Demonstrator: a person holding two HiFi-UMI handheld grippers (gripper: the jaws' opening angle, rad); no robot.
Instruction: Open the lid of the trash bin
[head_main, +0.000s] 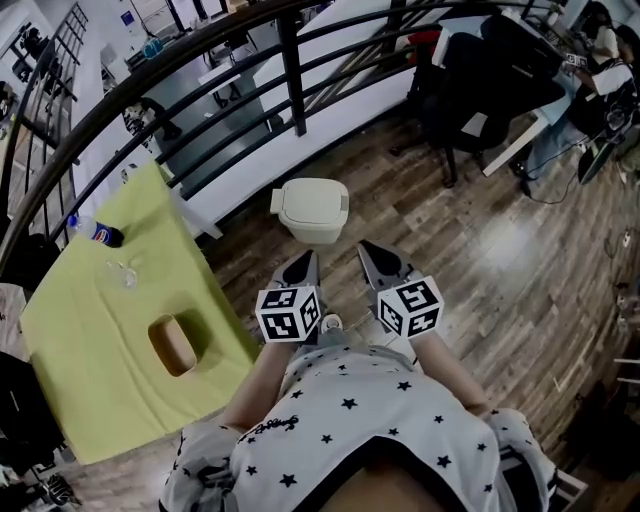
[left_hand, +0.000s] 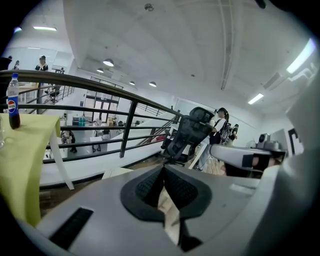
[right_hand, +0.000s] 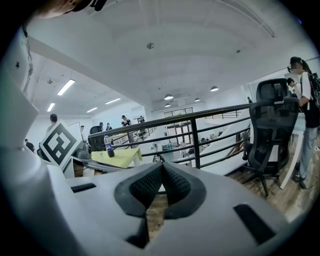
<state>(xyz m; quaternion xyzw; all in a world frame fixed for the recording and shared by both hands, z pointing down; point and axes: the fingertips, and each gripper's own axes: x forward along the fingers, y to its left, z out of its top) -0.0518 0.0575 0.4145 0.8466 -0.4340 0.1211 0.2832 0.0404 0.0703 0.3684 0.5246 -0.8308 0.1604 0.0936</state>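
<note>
The left gripper (head_main: 302, 268) and the right gripper (head_main: 380, 260) both have their jaws pressed together, with nothing between them. Just beyond them the trash bin (head_main: 312, 208) stands on the wooden floor (head_main: 500, 250). It is small and cream-white, its lid is closed, and it is near the black railing (head_main: 292, 70).

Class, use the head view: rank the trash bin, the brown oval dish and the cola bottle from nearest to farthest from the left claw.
1. The trash bin, on the floor just ahead of the left claw.
2. The brown oval dish, on the green table to the claw's left.
3. The cola bottle, near the table's far edge, further left.
</note>
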